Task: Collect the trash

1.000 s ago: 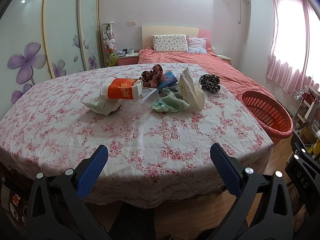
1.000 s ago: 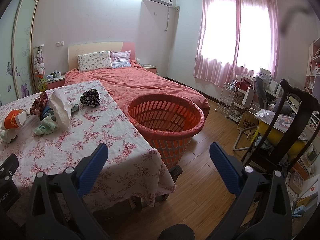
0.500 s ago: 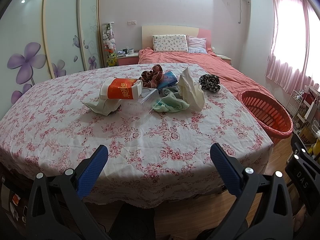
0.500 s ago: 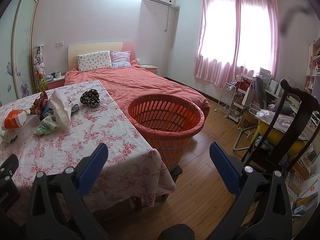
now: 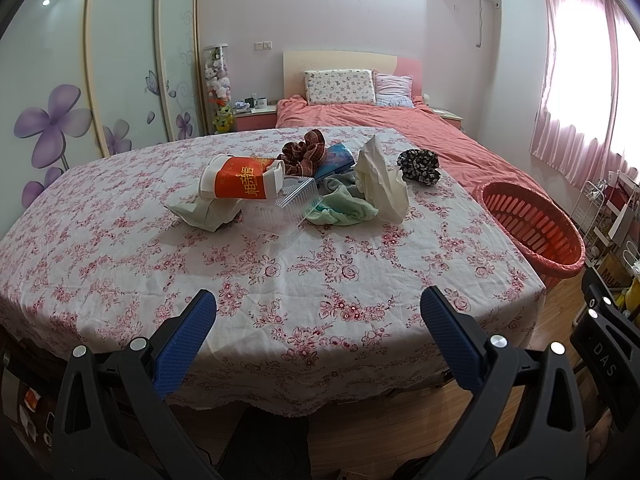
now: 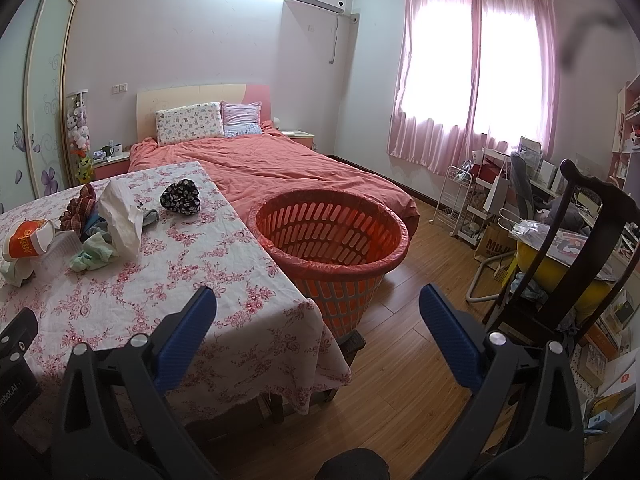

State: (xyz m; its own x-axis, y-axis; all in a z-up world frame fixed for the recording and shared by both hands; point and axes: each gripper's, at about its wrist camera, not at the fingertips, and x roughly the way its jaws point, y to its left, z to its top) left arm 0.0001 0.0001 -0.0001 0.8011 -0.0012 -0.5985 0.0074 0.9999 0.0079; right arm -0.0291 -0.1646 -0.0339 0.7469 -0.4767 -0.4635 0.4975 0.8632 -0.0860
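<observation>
A heap of trash lies on the floral-cloth table [image 5: 280, 280]: an orange-and-white cup [image 5: 240, 183], a clear plastic box [image 5: 288, 204], a crumpled white bag [image 5: 380, 184], a green cloth [image 5: 344, 208], a plaid scrunchie [image 5: 304, 152] and a black patterned scrunchie [image 5: 419, 166]. The heap also shows in the right wrist view [image 6: 80, 236]. An orange slotted basket [image 6: 332, 240] stands on the floor right of the table. My left gripper [image 5: 318, 320] is open and empty at the table's near edge. My right gripper [image 6: 318, 320] is open and empty, over the table's right corner.
A bed with a coral cover [image 6: 288, 164] lies behind the table. A dark wooden chair [image 6: 580, 248] and a cluttered desk stand at the right. Wardrobe doors [image 5: 120, 64] line the left wall. Wooden floor [image 6: 400, 360] lies between basket and chair.
</observation>
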